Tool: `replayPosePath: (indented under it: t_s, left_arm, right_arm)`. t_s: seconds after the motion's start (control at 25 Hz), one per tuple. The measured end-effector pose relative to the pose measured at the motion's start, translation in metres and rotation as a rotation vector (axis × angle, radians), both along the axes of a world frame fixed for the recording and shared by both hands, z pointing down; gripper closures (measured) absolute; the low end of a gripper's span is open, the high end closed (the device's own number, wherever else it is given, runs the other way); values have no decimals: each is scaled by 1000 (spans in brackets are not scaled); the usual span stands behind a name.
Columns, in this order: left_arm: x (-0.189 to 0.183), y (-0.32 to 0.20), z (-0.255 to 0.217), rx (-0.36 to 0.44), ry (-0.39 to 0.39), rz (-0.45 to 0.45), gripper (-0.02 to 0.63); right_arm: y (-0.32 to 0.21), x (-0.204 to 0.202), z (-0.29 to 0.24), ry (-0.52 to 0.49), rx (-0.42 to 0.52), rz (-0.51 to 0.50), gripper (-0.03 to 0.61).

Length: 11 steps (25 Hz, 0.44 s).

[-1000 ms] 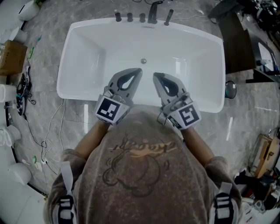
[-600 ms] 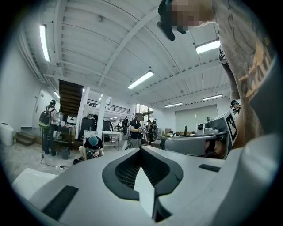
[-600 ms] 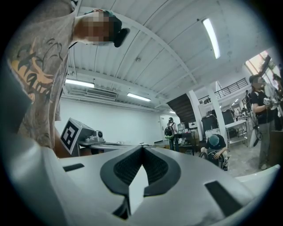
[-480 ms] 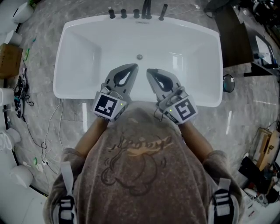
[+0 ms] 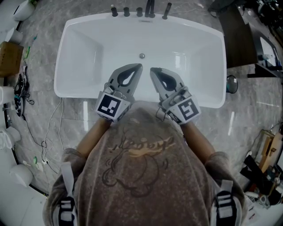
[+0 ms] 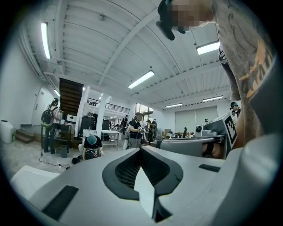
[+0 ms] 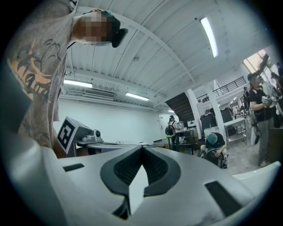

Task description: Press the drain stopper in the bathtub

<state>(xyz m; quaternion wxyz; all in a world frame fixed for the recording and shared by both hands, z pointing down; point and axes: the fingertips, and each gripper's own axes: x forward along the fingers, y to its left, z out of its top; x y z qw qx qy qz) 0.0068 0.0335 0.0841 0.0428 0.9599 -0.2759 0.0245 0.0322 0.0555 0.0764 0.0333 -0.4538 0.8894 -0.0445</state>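
Though barely shifted since before, left gripper (image 5: 139,66) and right gripper (image 5: 152,70) over the bathtub (image 5: 79,57), fingers clenched on nothing.

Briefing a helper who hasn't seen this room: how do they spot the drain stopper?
Find the white bathtub on the grey marbled floor. Inside it, just below the row of dark tap fittings on its far rim, sits the drain stopper. It is the only small round metallic disc on the plain white interior.
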Motion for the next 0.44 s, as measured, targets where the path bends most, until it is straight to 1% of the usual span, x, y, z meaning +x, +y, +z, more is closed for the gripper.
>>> replayPosePath:
  t_s: [0.44]
  left_arm:
    - [0,5,-2,-12,-6,1,614]
  right_arm:
    - [-1,3,2,-2,-7,17,580]
